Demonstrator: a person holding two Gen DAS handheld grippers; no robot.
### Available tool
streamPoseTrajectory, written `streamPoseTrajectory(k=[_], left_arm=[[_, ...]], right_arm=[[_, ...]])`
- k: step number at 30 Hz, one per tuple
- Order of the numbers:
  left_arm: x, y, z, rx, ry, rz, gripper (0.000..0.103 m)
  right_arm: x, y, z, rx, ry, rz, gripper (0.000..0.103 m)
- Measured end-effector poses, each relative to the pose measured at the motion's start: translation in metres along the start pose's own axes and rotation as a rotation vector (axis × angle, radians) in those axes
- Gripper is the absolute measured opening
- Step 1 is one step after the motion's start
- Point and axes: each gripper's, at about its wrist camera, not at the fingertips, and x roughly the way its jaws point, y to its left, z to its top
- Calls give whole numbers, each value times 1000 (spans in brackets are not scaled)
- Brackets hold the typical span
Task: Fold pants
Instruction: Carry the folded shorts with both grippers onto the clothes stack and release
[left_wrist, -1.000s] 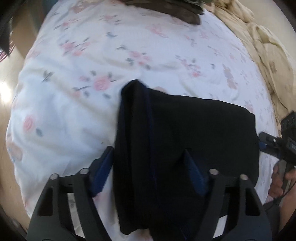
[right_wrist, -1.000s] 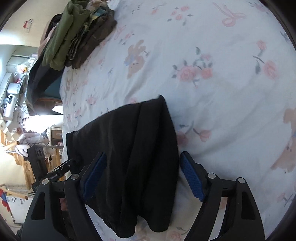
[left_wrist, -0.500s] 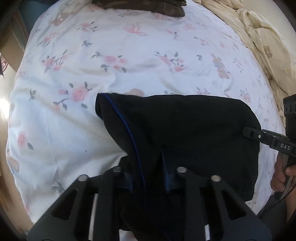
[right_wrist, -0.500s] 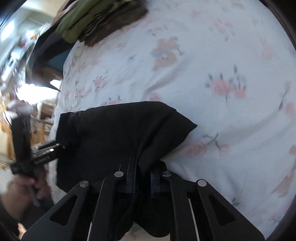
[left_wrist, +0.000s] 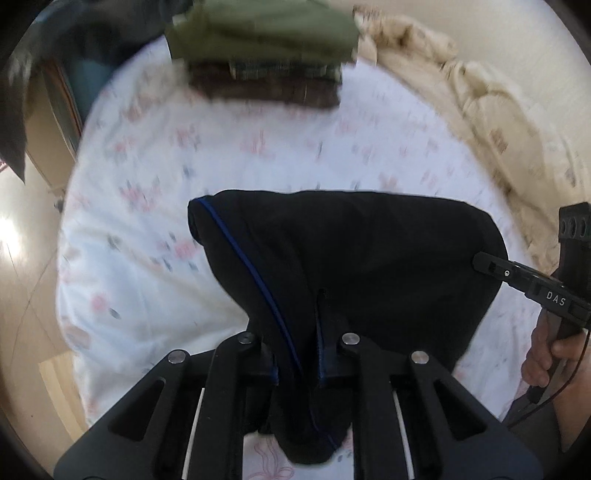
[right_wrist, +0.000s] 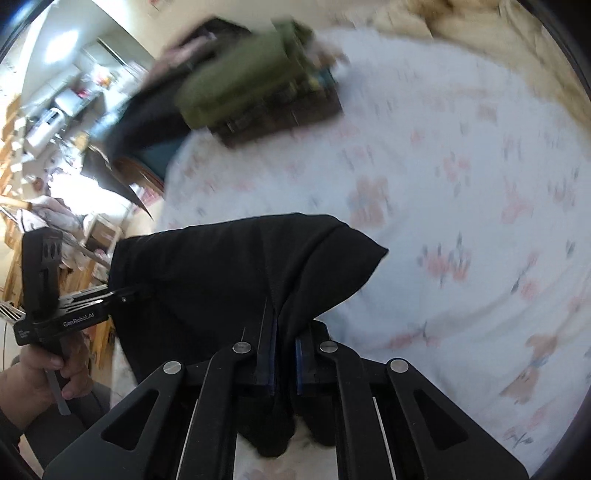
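Note:
The black pants (left_wrist: 369, 258) with a thin blue stripe hang lifted in a folded bundle above the floral bed sheet (left_wrist: 140, 229). My left gripper (left_wrist: 299, 354) pinches their near left edge, its jaws still closing on the cloth. In the right wrist view the pants (right_wrist: 221, 277) are bunched between the pads of my right gripper (right_wrist: 284, 343), which is shut on the near right edge. Each gripper shows in the other's view: the right gripper (left_wrist: 480, 264) at the pants' right side, the left gripper (right_wrist: 122, 295) at their left side. The cloth hides all the fingertips.
A stack of folded clothes (left_wrist: 266, 55), olive green on top, lies at the far end of the bed, also blurred as the stack (right_wrist: 258, 85). A beige duvet (left_wrist: 498, 122) is bunched along the right side. A person's hand (left_wrist: 546, 350) holds the right gripper's handle. Floor and furniture lie past the bed's left edge.
Both grippers went from wide open around the pants to shut on their near edge, then rose, lifting the cloth off the sheet. Both views tipped up toward the far stack.

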Motion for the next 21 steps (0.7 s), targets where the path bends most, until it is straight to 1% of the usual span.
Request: streamPoseTrajectory(k=[4, 6, 10, 12, 13, 15, 16, 17, 18, 20, 21], left_arm=[[-34, -4, 20, 36, -109, -8, 10], [-47, -3, 41, 33, -160, -17, 10], [-58, 3, 89, 69, -214, -7, 10], [-59, 9, 120, 95, -241, 4, 10], [-58, 14, 144, 99, -255, 9, 10], [-56, 22, 177, 89, -270, 8, 10], [-53, 27, 204, 86, -270, 5, 10], [-50, 32, 221, 84, -272, 4, 10], [-46, 37, 247, 85, -272, 8, 10], [-38, 44, 282, 80, -270, -5, 11], [-31, 46, 299, 91, -264, 13, 11]], right_arm=[[-28, 18, 27, -55, -112, 10, 5], [-33, 25, 45, -69, -135, 20, 5], [-33, 36, 94, -110, -183, 18, 5], [-28, 43, 128, -124, -205, 16, 5], [-24, 47, 149, -135, -214, 11, 5], [-12, 54, 186, -156, -223, -2, 5], [-6, 56, 205, -162, -229, -10, 5], [0, 56, 224, -158, -230, -16, 5], [9, 54, 251, -147, -224, -15, 5], [27, 49, 294, -126, -209, -20, 5], [35, 48, 310, -118, -200, -26, 5]])
